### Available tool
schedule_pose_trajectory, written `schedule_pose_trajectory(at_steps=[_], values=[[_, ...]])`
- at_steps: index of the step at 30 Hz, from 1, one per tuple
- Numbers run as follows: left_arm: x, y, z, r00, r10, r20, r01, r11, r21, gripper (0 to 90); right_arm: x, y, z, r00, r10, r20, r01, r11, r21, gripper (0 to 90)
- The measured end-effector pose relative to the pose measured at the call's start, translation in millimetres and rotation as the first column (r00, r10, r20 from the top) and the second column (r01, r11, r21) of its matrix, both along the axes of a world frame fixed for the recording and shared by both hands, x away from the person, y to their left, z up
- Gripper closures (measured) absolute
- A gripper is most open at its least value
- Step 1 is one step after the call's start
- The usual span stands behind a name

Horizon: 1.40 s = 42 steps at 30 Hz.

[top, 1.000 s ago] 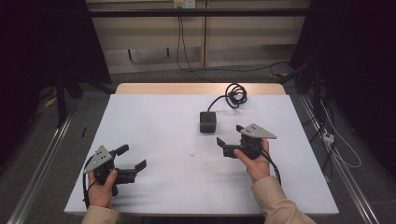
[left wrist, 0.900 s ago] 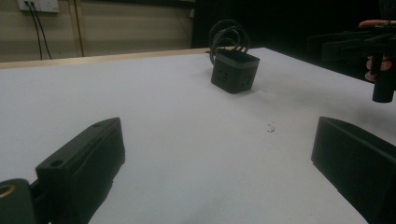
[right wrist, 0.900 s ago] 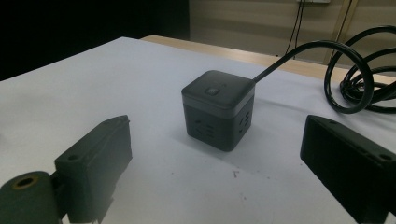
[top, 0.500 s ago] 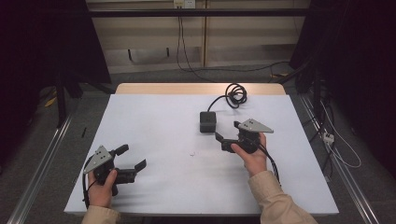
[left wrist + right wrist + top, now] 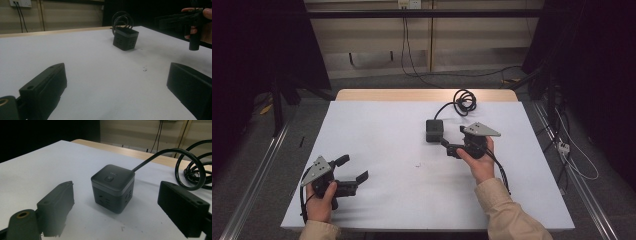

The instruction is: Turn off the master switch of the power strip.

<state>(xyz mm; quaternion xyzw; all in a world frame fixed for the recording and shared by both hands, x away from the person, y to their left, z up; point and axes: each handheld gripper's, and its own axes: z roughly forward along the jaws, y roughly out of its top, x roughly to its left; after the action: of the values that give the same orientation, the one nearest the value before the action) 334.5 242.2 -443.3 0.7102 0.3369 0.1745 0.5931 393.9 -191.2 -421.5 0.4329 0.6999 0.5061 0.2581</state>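
Now the right gripper point(image 5: 451, 148) sits closer to the black socket cube point(image 5: 434, 130) than a second ago, having edged forward across the white desk point(image 5: 377, 125). Its fingers point(image 5: 58, 206) have just been closing a little yet remain spread and released, with the cube ahead of them and untouched. The cube stands upright toward the desk's far side, its cord point(image 5: 462, 100) coiled behind it. Down at the near left corner, the left gripper point(image 5: 353, 170) hasn't shifted, fingers apart and empty. Likely the approach is nearly finished and a grasp on the cube comes next.
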Motion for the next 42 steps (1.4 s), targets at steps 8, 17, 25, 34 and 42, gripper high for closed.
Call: schedule_pose_trajectory(at_steps=[8,17,25,34,42], values=[[-0.2,0.1,0.2,1.0000,0.002,0.001,-0.002,1.0000,-0.003,2.3,6.2,1.8,0.5,1.0000,-0.004,0.001,0.004,1.000,-0.007,13.9],[-0.1,0.3,0.0,1.0000,0.002,0.001,-0.002,1.0000,0.000,2.3,11.3,1.2,-1.9,0.9999,-0.014,-0.005,0.014,1.000,0.006,16.5],[0.1,0.0,-0.1,1.0000,-0.001,0.001,0.001,1.0000,0.003,2.3,15.4,0.7,0.4,0.9999,-0.014,-0.006,0.014,1.000,0.004,21.7],[-0.3,0.4,0.2,1.0000,-0.001,0.000,0.001,1.0000,0.005,2.3,20.8,7.9,4.7,0.9999,0.014,-0.007,-0.014,1.000,0.001,33.5],[-0.3,0.8,-0.1,1.0000,0.001,0.001,-0.001,1.0000,-0.002,2.3,24.6,9.6,6.5,0.9998,0.019,-0.010,-0.019,1.000,-0.007,40.2]])
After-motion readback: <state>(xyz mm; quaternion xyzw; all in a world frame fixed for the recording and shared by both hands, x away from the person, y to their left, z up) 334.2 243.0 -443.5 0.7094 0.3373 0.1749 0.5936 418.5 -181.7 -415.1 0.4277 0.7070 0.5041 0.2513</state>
